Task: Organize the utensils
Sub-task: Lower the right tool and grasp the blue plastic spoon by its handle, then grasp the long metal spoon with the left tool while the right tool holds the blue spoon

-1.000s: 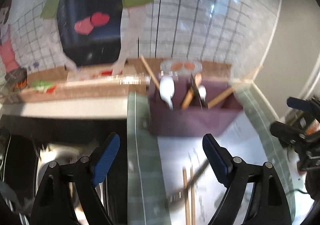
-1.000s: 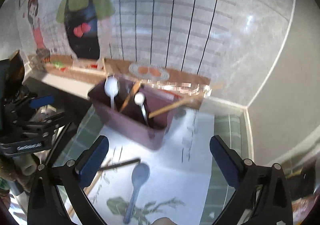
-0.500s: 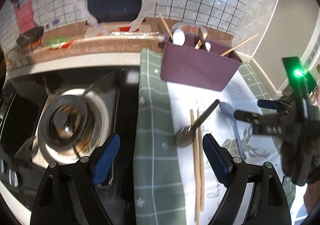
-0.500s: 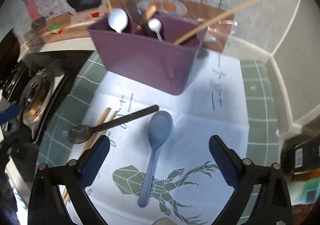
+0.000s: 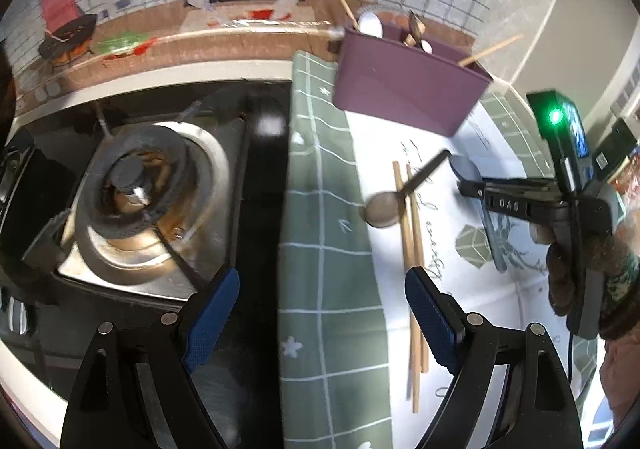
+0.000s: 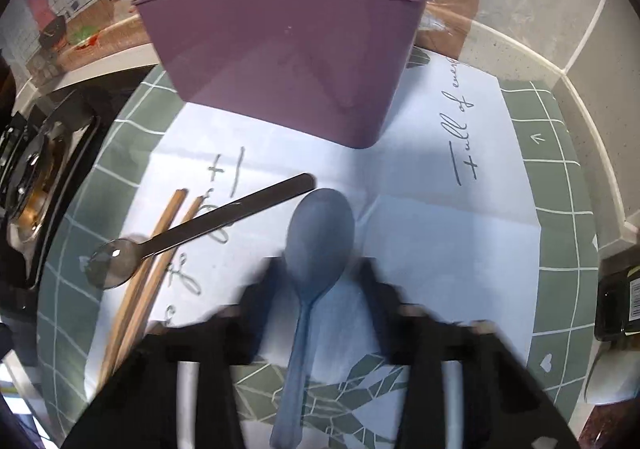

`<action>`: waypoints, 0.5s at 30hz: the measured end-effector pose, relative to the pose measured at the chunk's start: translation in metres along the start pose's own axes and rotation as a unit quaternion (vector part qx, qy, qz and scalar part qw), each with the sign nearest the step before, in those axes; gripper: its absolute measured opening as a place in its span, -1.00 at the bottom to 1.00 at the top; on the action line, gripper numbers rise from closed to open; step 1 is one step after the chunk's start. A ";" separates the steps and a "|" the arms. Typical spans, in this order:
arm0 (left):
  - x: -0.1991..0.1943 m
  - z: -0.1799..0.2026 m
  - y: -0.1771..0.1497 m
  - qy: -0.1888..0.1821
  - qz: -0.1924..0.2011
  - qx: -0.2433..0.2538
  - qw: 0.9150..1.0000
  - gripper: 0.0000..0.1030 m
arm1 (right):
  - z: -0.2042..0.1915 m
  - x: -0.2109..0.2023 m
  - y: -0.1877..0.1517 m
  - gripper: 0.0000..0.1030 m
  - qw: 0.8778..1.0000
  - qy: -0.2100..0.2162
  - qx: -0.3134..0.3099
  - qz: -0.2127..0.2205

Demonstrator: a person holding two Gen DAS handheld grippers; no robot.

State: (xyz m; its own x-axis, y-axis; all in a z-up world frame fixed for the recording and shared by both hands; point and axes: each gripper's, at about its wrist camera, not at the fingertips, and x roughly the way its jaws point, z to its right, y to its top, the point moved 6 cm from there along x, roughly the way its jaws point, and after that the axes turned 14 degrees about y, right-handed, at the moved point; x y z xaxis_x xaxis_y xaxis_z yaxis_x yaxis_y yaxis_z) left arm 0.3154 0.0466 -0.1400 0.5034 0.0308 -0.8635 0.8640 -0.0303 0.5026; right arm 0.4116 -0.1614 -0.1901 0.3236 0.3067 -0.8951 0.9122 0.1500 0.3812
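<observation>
On the mat's middle, right gripper point(image 6: 316, 277) straddles the blue spoon point(image 6: 318, 237), fingers blurred, grip unclear; left gripper point(image 5: 322, 299) spread wide.

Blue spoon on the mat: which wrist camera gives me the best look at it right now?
The right wrist view. The blue spoon lies whole and central there, bowl toward the purple holder, its neck between the right gripper fingers, which are motion-blurred. In the left wrist view the right gripper covers most of it; only parts of bowl and handle show.
</observation>
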 end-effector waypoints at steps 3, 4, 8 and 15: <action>0.006 0.013 0.000 -0.014 -0.009 0.013 1.000 0.65 | -0.004 -0.016 -0.007 -0.51 1.000 0.009 -0.005 0.010; 0.007 0.017 0.000 -0.017 -0.010 0.015 1.000 0.65 | -0.005 -0.021 -0.009 -0.51 1.000 0.013 -0.005 0.013; 0.011 0.038 0.008 -0.038 -0.007 0.030 0.999 0.63 | -0.006 -0.048 -0.025 -0.51 0.999 0.021 -0.009 0.028; 0.021 0.090 0.042 -0.082 -0.002 0.104 0.991 0.15 | -0.002 -0.074 -0.055 -0.51 0.999 0.036 -0.004 0.039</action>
State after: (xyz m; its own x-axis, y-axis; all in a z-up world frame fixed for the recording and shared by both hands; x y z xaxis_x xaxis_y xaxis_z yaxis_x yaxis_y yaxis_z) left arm 0.3616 -0.0442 -0.1412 0.4768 -0.1313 -0.8691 0.8365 -0.2359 0.4946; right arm 0.3367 -0.1907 -0.1441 0.3738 0.3845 -0.8441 0.8834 0.1298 0.4503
